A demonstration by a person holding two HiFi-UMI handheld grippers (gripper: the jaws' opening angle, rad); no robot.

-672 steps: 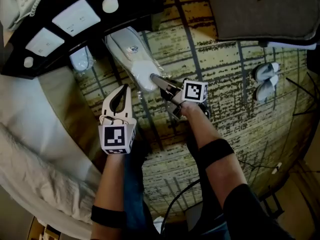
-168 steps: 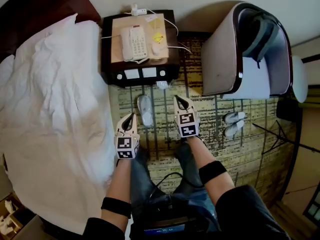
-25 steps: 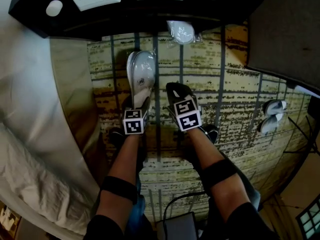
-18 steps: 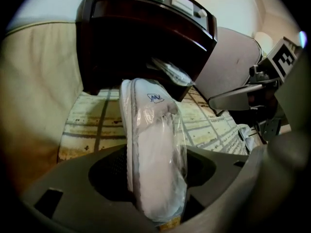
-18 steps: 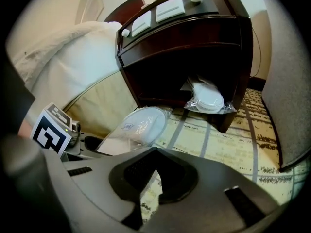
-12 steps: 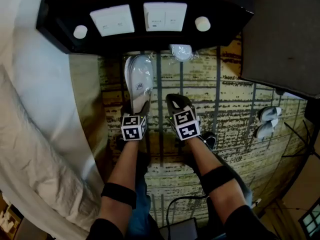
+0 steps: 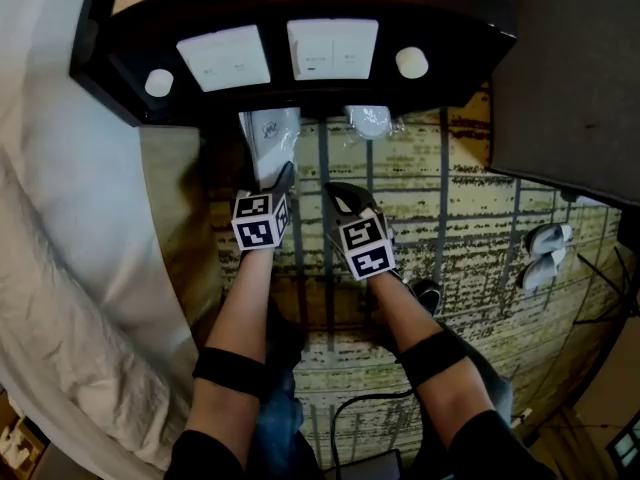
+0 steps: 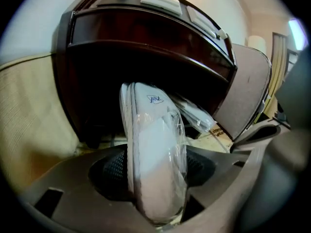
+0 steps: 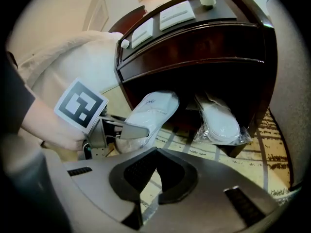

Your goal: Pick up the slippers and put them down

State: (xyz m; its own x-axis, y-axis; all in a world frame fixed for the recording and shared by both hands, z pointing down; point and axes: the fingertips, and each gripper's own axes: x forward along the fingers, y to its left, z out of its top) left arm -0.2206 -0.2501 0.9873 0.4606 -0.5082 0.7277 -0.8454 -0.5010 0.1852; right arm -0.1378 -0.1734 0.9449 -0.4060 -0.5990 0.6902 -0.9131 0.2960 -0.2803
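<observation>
A white slipper (image 7: pixel 268 138) in clear plastic wrap is held heel-first by my left gripper (image 7: pixel 272 178), whose jaws are shut on it. Its toe reaches into the dark gap under the nightstand (image 7: pixel 300 93). In the left gripper view the slipper (image 8: pixel 155 149) stands on edge between the pads, toe toward the nightstand (image 8: pixel 146 38). A second wrapped slipper (image 7: pixel 370 121) lies under the nightstand's front edge, to the right. My right gripper (image 7: pixel 337 196) is shut and empty beside the left one. The right gripper view shows both slippers (image 9: pixel 154 109) (image 9: pixel 221 123) and the right gripper (image 9: pixel 148 178).
The bed (image 7: pixel 60 228) with its beige skirt runs along the left. A dark armchair (image 7: pixel 570 78) fills the upper right. Another pair of white slippers (image 7: pixel 545 253) lies on the patterned carpet (image 7: pixel 470 198) at the right. A cable crosses the floor near my legs.
My left gripper has carried the slipper up the picture and off the carpet, so its toe now sits under the nightstand. The right gripper has followed the same way, still shut.
</observation>
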